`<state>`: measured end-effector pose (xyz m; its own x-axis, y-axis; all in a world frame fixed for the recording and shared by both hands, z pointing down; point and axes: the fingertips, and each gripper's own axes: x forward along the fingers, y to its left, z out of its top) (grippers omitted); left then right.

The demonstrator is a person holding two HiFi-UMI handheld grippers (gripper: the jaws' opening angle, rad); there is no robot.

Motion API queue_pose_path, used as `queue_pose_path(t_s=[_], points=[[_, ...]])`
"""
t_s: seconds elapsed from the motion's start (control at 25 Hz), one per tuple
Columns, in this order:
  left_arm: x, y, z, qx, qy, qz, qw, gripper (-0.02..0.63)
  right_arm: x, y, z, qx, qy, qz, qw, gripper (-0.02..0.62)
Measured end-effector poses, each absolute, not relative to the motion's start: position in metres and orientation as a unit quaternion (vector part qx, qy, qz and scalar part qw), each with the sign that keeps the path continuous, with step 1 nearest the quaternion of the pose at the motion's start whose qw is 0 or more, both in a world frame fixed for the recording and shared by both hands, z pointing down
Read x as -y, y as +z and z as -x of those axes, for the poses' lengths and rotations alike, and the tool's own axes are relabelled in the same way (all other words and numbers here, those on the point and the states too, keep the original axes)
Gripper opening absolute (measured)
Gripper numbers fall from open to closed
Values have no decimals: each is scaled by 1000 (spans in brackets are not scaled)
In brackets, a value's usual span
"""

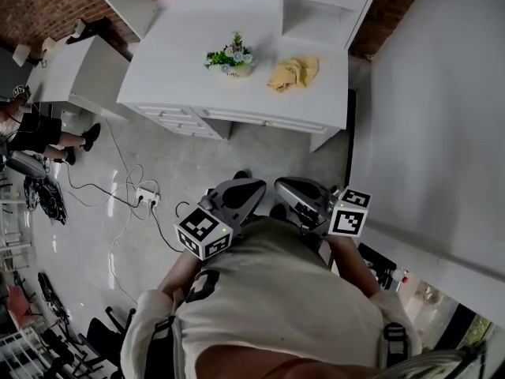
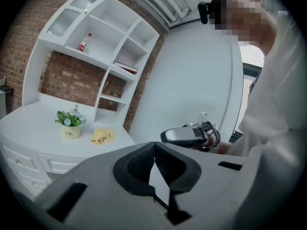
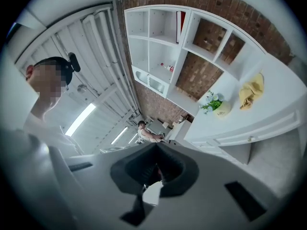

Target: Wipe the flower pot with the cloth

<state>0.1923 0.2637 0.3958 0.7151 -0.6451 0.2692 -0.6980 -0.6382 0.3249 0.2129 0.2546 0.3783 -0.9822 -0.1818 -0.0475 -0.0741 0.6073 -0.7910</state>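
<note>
Hand-held grippers (image 1: 252, 186) (image 1: 284, 186): two; cloth (image 1: 293, 73): one

a small cream pot (image 1: 231, 69) of flowers stood upright on the counter (image 1: 181, 46); the crumpled yellow cloth (image 1: 293, 73) lay near it.

The only word you can read is "Life", in dark letters on the pale front of the flower pot (image 2: 70, 133), which stands near the middle of the worktop (image 2: 29, 121). Any finer print below that word is too small for you to make out. The bottle (image 2: 83, 43) on the upper shelf has a red label, but its print is too small to read. The left cube (image 1: 203, 233) and the right cube (image 1: 349, 212) bear black-and-white square codes, not letters or numbers.
</note>
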Motion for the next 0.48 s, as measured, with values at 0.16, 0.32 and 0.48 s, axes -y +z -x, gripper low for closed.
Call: queue_pose_path(t_s=[0.16, 0.32, 0.48], points=[[-241, 399, -175, 367, 48, -906, 205, 20, -233, 386, -200, -890, -443, 96, 48, 8], [-207, 396, -138, 361, 21, -908, 209, 20, -200, 388, -176, -886, -443, 131, 38, 9], [-173, 390, -82, 359, -14, -905, 225, 20, -174, 386, -130, -886, -442, 137, 10, 8]])
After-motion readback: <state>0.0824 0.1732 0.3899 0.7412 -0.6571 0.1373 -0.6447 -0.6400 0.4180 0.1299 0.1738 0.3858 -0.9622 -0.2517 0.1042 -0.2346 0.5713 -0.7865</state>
